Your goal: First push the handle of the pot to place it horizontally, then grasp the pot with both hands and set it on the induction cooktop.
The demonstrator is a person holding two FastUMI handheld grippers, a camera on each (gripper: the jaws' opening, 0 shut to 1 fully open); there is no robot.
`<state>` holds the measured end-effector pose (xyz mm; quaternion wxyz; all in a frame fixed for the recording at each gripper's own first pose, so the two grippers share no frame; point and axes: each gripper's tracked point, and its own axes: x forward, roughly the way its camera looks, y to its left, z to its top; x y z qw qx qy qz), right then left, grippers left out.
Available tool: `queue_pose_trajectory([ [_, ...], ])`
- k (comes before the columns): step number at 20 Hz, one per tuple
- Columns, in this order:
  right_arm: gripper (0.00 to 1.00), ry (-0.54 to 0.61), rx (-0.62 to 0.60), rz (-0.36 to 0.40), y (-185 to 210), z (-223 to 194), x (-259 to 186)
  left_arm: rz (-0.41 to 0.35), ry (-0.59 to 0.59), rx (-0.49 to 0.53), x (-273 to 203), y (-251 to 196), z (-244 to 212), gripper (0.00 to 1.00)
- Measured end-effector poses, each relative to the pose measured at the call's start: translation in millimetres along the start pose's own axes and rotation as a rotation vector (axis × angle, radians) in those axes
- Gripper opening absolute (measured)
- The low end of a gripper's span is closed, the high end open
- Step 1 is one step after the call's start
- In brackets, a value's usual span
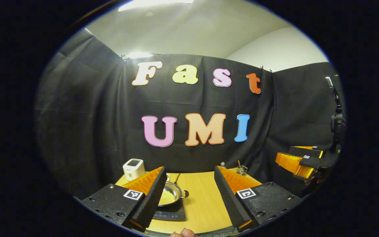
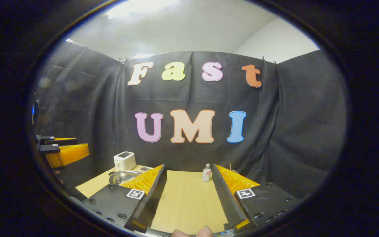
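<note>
At the bottom of the left gripper view, the left gripper [image 1: 189,197] stands wide open with nothing between its fingers, above a wooden table [image 1: 202,200]. Just past its left finger, at about ten o'clock from the gap, the pot [image 1: 169,195] sits on the dark induction cooktop [image 1: 171,214]; it is a shiny steel pot with something yellow and grainy inside, one small side handle [image 1: 185,193] pointing to three o'clock, and a thin dark handle rising at its far rim. Farther back stand a white toaster [image 1: 134,169] and small jars [image 1: 241,170]. At three o'clock the right gripper hovers.

In the right gripper view, the right gripper [image 2: 189,197] is likewise wide open and empty over bare tabletop. The pot's rim [image 2: 123,176] peeks out at ten o'clock beyond its left finger, with a small can [image 2: 206,172] ahead.
</note>
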<state>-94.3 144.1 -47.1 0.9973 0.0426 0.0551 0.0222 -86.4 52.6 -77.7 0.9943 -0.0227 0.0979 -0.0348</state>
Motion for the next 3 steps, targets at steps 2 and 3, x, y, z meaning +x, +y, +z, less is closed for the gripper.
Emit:
queue_pose_trajectory([
  [2, 0.82, 0.024, 0.031, 0.036, 14.6, -8.7, -3.6, 0.042, -0.008, 0.018, -10.7, 16.7, 5.8, 0.88],
  [3, 0.83, 0.030, 0.039, 0.042, 17.4, -12.0, -4.1, 0.063, -0.009, 0.022, -13.8, 23.2, 9.2, 0.87],
])
